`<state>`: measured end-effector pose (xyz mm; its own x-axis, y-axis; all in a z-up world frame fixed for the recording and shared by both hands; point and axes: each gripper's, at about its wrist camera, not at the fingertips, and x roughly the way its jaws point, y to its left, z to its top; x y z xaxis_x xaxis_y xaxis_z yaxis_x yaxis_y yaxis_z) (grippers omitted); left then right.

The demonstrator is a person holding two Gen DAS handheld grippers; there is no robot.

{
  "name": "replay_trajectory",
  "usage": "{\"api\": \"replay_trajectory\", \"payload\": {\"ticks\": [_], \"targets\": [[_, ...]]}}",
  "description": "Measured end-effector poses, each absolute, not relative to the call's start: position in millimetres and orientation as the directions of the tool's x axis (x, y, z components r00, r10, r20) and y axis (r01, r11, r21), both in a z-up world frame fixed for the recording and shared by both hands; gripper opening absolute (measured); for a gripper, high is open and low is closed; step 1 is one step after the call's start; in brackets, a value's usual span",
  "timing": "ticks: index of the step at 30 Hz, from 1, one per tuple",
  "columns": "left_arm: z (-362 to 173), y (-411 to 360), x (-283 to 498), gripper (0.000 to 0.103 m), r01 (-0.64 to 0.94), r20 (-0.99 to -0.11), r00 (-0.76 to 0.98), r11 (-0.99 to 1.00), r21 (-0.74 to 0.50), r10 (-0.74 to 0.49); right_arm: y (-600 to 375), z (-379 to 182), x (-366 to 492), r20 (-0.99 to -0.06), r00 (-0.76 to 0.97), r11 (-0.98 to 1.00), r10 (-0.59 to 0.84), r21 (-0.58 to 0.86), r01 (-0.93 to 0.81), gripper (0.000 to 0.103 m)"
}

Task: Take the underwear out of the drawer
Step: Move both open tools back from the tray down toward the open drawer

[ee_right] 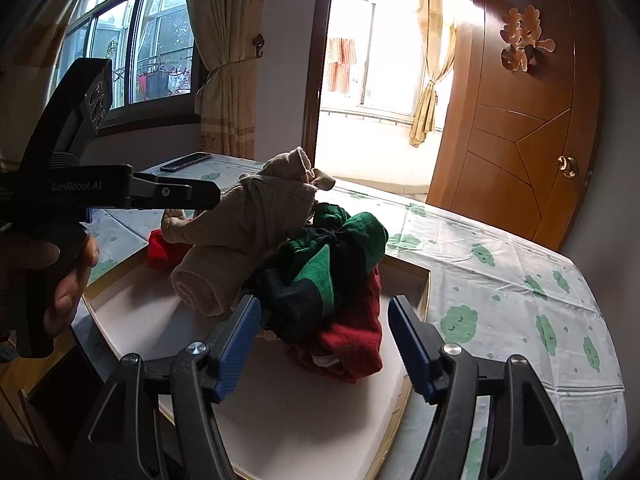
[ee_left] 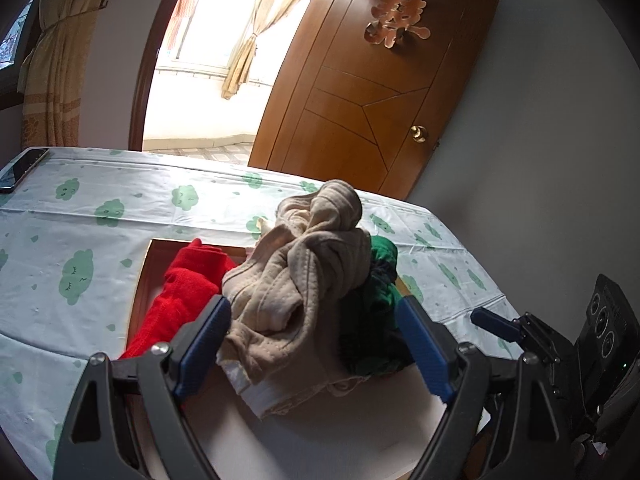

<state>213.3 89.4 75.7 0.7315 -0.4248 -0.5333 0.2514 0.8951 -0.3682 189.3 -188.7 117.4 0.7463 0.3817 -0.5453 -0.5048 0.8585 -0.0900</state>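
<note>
A shallow white drawer [ee_left: 320, 436] [ee_right: 300, 412] lies on the table and holds a heap of clothes. A beige garment [ee_left: 304, 280] [ee_right: 244, 228] lies on top, with a red one [ee_left: 180, 292] on its left, a green and dark one [ee_left: 380, 300] [ee_right: 332, 268] on its right, and a dark red one [ee_right: 352, 336] under that. My left gripper [ee_left: 316, 332] is open, its blue pads on either side of the beige garment. My right gripper [ee_right: 324, 336] is open, astride the green and dark red garments. The left gripper also shows in the right wrist view [ee_right: 200, 196], beside the beige garment.
The table [ee_left: 80, 240] [ee_right: 520, 280] has a white cloth with green cloud prints. A phone [ee_left: 22, 170] [ee_right: 186, 161] lies at its far left edge. A brown wooden door [ee_left: 372, 92] [ee_right: 528, 128] stands open behind, next to a bright doorway and curtains.
</note>
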Motion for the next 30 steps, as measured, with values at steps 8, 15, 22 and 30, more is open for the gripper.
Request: {"api": "replay_trajectory", "payload": {"ticks": [8, 15, 22, 30], "targets": [[69.3, 97.6, 167.4, 0.087, 0.289, -0.516, 0.733, 0.889, -0.354, -0.444, -188.5, 116.8, 138.5, -0.514, 0.728, 0.816, 0.453, -0.09, -0.571, 0.074], [64.9, 85.0, 119.4, 0.087, 0.33, -0.527, 0.748, 0.915, -0.233, -0.404, -184.0, 97.0, 104.4, -0.521, 0.701, 0.788, 0.486, -0.085, -0.609, 0.074], [54.4, 72.1, 78.5, 0.087, 0.331, -0.532, 0.787, 0.941, -0.065, -0.314, -185.8, 78.1, 85.1, -0.515, 0.688, 0.78, 0.512, -0.058, -0.624, 0.074], [32.9, 79.1, 53.8, 0.087, 0.321, -0.559, 0.771, 0.944, -0.072, -0.304, -189.5, 60.8, 58.9, -0.512, 0.683, 0.771, 0.522, -0.061, -0.634, 0.074]]}}
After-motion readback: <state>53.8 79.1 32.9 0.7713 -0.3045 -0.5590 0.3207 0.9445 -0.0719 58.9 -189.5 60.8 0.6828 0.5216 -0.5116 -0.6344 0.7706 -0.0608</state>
